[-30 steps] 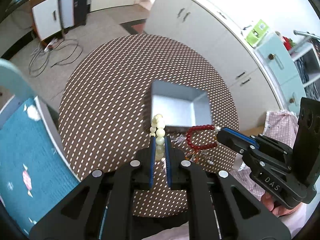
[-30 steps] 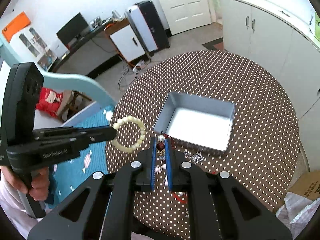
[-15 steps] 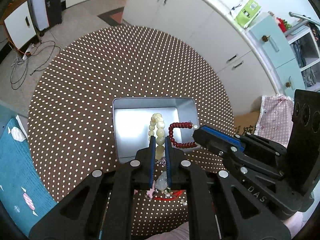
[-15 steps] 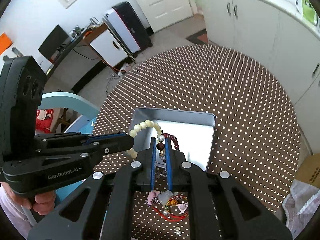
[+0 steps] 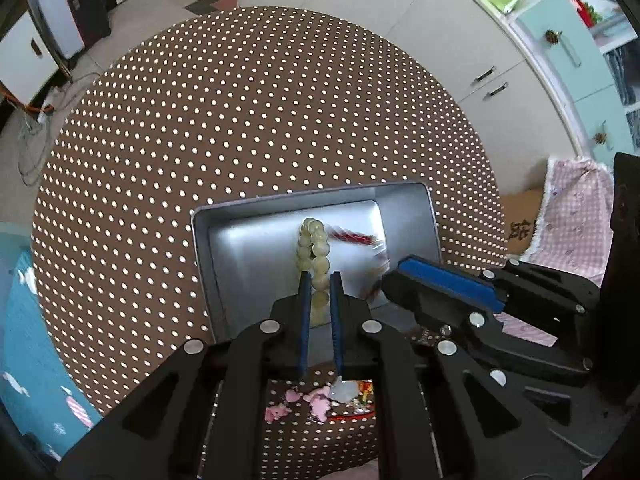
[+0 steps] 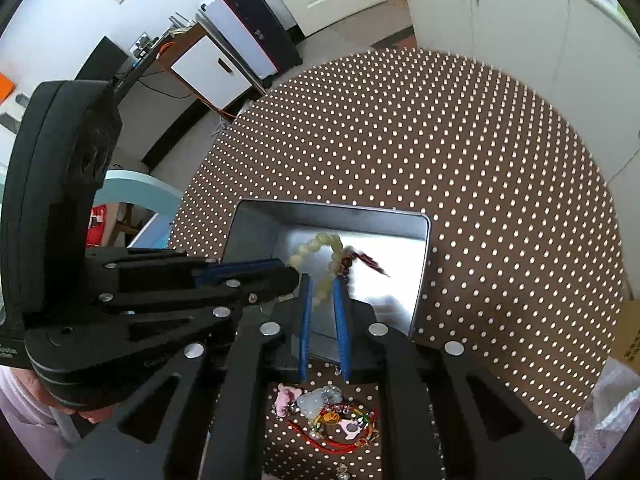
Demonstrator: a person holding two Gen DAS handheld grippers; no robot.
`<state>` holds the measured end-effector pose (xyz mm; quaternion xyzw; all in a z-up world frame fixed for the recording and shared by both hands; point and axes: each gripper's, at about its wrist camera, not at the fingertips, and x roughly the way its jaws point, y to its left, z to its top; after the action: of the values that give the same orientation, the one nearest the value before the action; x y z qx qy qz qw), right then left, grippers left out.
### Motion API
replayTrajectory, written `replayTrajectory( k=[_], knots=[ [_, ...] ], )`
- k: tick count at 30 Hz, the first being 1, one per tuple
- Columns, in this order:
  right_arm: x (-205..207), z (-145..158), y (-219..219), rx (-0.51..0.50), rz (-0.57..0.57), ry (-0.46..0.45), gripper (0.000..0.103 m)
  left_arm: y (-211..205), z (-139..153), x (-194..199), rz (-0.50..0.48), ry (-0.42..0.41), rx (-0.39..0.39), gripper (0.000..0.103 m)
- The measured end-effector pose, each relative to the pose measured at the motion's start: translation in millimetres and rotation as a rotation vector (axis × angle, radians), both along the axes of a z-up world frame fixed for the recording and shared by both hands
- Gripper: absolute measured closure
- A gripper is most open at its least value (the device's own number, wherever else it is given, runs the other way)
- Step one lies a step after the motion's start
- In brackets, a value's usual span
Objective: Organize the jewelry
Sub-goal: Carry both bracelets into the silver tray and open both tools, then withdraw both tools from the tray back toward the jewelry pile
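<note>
Risk: our left gripper clamps the pale bracelet over the tin, our right gripper gapes, red bracelet blurred mid-drop—both may tangle.

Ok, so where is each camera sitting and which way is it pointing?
Left wrist: on the left gripper, facing forward and down into the metal tin; its own jaws show, shut on the pale bracelet, with the right gripper at right.
Right wrist: on the right gripper, facing down into the tin; own jaws, left gripper at left.
Shared: tin, pale bracelet, dotted table, trinket pile.
</note>
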<state>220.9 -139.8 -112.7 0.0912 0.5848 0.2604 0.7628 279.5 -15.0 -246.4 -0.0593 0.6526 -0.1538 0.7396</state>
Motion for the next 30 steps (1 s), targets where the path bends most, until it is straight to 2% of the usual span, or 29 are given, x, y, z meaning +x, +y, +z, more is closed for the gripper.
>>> replayTrajectory(
  k=[3, 4, 5, 6, 7, 8, 9, 12, 14, 17, 23, 30],
  knots=[
    [4, -1, -9, 0.023, -0.023, 0.022, 0.079, -3, 2, 3, -0.005, -0.014, 0.022, 0.093],
    [5, 1, -12, 0.022, -0.032, 0.022, 0.070, -3, 4, 4, -0.006, -0.020, 0.022, 0.093],
    [5, 2, -15, 0.012, -0.041, 0.020, 0.053, -2, 7, 4, -0.004, -0.027, 0.028, 0.093],
    [5, 3, -19, -0.008, -0.060, 0.018, 0.047, -1, 10, 3, 0.000, -0.033, 0.044, 0.085],
    [5, 5, -25, 0.020, -0.080, 0.028, 0.035, -1, 11, 2, 0.003, -0.036, 0.057, 0.079],
    [5, 8, -31, 0.033, -0.115, 0.039, 0.023, 1, 12, 1, 0.009, -0.042, 0.069, 0.066],
    [5, 10, -37, 0.043, -0.150, 0.044, 0.019, 2, 15, -1, 0.017, -0.051, 0.072, 0.064],
    [6, 19, -48, 0.077, -0.196, 0.042, 0.016, 6, 22, -7, 0.015, -0.063, 0.067, 0.063],
    [4, 25, -52, 0.067, -0.208, 0.023, 0.013, 10, 26, -19, 0.012, -0.077, 0.081, 0.062],
    [-3, 31, -56, 0.061, -0.221, 0.006, 0.011, 10, 32, -31, 0.008, -0.090, 0.077, 0.056],
    [-23, 34, -59, 0.026, -0.234, -0.012, 0.010, 12, 44, -57, 0.021, -0.112, 0.077, 0.055],
    [-56, 28, -60, -0.025, -0.248, -0.010, 0.009, 23, 35, -90, 0.043, -0.063, 0.067, 0.056]
  ],
)
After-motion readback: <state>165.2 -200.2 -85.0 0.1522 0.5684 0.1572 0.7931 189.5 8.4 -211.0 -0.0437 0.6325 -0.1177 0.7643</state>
